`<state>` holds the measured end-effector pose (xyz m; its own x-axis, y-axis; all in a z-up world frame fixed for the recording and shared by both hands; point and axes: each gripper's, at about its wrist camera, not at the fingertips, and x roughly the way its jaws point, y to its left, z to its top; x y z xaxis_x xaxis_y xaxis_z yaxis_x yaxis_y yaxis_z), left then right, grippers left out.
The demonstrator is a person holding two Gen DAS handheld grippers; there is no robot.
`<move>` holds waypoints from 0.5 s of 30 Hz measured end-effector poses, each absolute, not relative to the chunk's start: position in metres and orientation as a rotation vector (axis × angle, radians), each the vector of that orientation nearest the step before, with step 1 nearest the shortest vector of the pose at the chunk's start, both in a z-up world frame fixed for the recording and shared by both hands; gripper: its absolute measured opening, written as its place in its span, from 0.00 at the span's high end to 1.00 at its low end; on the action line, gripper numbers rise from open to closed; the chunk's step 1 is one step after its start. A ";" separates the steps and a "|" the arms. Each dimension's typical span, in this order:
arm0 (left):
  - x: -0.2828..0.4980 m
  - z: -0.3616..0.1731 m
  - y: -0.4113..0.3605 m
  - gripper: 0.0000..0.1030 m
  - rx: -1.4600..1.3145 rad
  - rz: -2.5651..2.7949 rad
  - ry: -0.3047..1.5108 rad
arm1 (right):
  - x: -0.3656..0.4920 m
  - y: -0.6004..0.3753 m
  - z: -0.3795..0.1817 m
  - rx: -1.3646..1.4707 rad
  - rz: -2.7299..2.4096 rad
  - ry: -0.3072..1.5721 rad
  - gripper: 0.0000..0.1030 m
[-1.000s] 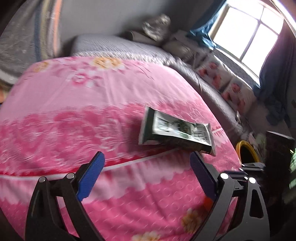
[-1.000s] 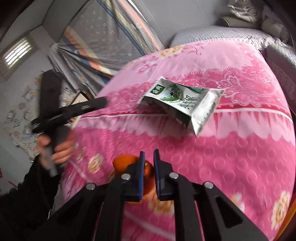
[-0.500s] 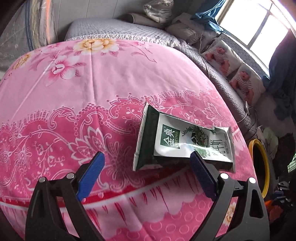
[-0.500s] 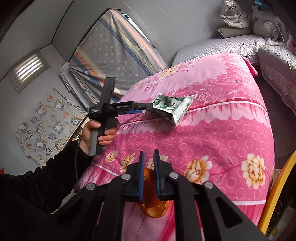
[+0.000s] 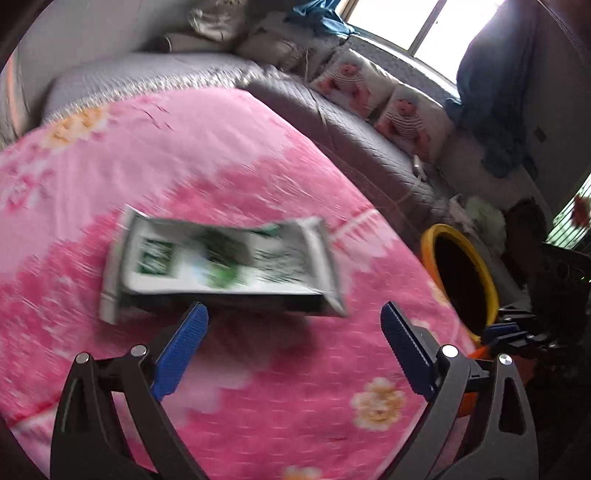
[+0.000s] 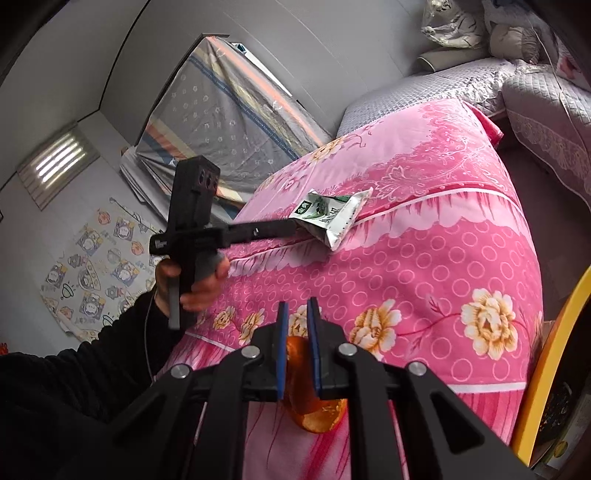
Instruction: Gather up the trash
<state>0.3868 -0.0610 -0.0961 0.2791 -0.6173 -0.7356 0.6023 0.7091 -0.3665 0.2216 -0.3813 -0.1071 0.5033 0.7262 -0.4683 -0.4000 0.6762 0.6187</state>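
The left gripper [image 5: 293, 332] has its two blue jaws spread wide, with nothing between them. Just past its fingertips lies the flat green and white packet [image 5: 221, 266], blurry in the left wrist view. The packet rests on the pink flowery bedspread [image 5: 184, 166], close to the edge of the bed, and the jaws do not press on it. In the right wrist view the same left gripper [image 6: 288, 227] reaches up to the near end of the packet [image 6: 332, 216]; whether the tip touches it cannot be told. A hand [image 6: 195, 280] in a black sleeve [image 6: 92, 369] holds that gripper by its handle.

The right gripper [image 6: 298, 314] has its jaws pressed together on a crinkly orange wrapper [image 6: 314, 410], which hangs down between and under the blue pads. It is out past the side of the bed, well apart from the packet.

Beside the bed stands a bin with a yellow rim [image 5: 476, 266] and a dark inside. In the left wrist view the right gripper's blue tips sit just next to that rim. Past the pink bedspread are a grey quilt [image 5: 147, 77], pillows with baby pictures [image 5: 406, 114], and a bright window [image 5: 424, 22]. A striped folded mattress [image 6: 229, 110] leans on the wall. Nothing lies between the open jaws and the packet.
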 end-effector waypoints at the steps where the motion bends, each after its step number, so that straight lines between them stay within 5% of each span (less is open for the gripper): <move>1: 0.386 -0.100 -0.064 0.12 -0.065 -0.832 1.015 | 0.220 -0.383 -0.107 0.472 0.710 0.775 0.91; 13: 0.414 -0.142 -0.058 0.14 -0.480 -0.783 1.158 | 0.211 -0.393 -0.106 0.502 0.723 0.744 0.91; 15: 0.424 -0.145 -0.054 0.24 -0.543 -0.761 1.148 | 0.210 -0.394 -0.104 0.511 0.732 0.737 0.91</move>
<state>0.4239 -0.0539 -0.1453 0.2131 -0.7703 -0.6010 0.2533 0.6376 -0.7275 0.2097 -0.3936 -0.1045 0.5185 0.7471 -0.4160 -0.4106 0.6443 0.6453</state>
